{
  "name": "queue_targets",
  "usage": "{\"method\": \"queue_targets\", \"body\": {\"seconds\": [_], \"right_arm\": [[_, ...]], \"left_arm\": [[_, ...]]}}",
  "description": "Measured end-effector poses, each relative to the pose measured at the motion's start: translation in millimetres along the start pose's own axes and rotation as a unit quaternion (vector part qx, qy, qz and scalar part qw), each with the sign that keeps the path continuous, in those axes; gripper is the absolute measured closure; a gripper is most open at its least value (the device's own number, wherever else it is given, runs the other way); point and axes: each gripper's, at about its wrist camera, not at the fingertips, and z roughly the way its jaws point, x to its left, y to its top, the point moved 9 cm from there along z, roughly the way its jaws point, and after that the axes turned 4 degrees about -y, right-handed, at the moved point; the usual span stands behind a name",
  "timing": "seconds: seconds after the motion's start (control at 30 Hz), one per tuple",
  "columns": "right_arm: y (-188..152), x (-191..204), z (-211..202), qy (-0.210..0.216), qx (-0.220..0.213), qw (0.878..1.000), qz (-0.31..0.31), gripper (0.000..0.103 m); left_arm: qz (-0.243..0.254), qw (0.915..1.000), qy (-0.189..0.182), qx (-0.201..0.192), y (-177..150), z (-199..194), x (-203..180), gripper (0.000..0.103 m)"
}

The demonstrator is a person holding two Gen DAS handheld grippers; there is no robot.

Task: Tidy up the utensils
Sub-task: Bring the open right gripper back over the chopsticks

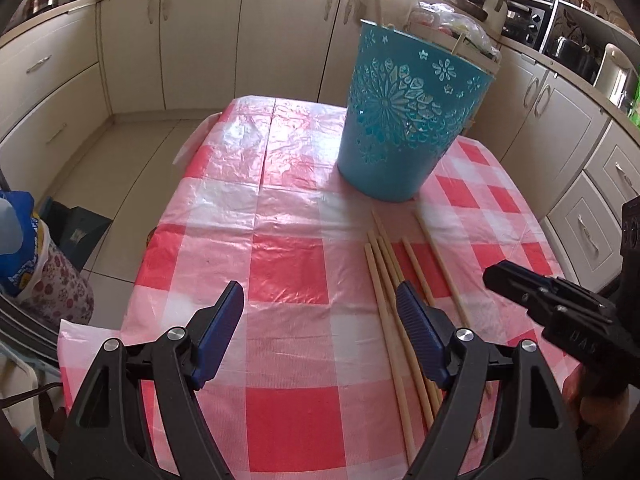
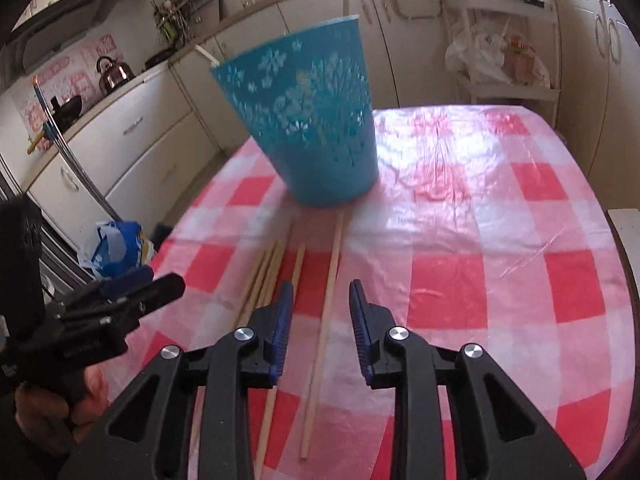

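A teal cut-out bucket (image 1: pixel 412 120) (image 2: pixel 316 120) stands on the red-and-white checked table (image 1: pixel 288 272) (image 2: pixel 480 240), with wooden sticks (image 1: pixel 376 4) poking above its rim. Several chopsticks (image 1: pixel 384 280) (image 2: pixel 268 276) lie side by side in front of it. A longer single stick (image 2: pixel 330 280) lies a little apart on their right. My right gripper (image 2: pixel 321 290) (image 1: pixel 500 280) hovers over that stick, partly open, and its pads do not touch the stick. My left gripper (image 1: pixel 320 294) (image 2: pixel 154 280) stands wide open and empty, just left of the bundle.
Cream cabinets ring the table. A white trolley with plastic bags (image 2: pixel 500 60) stands beyond its far edge. On the floor to the left lies a blue bag (image 2: pixel 116 248) (image 1: pixel 16 240). A kettle (image 2: pixel 114 72) and a toaster oven (image 1: pixel 524 20) sit on the counters.
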Motion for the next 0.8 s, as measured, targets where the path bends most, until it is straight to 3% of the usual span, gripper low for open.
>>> {"method": "queue_targets", "body": {"seconds": [0.23, 0.43, 0.8], "right_arm": [[-3.2, 7.9, 38.8, -0.042, 0.036, 0.997, -0.045, 0.075], [-9.7, 0.6, 35.6, -0.085, 0.036, 0.993, -0.077, 0.094], [-60.2, -11.9, -15.7, -0.051, 0.065, 0.996, -0.016, 0.096]], "left_arm": [[0.033, 0.9991, 0.017, 0.021, -10.8, 13.0, -12.8, 0.028], [0.053, 0.9974, 0.030, 0.039, -15.7, 25.0, -17.5, 0.028], [0.076, 0.9939, 0.054, 0.059, -21.0, 37.8, -19.8, 0.028]]}}
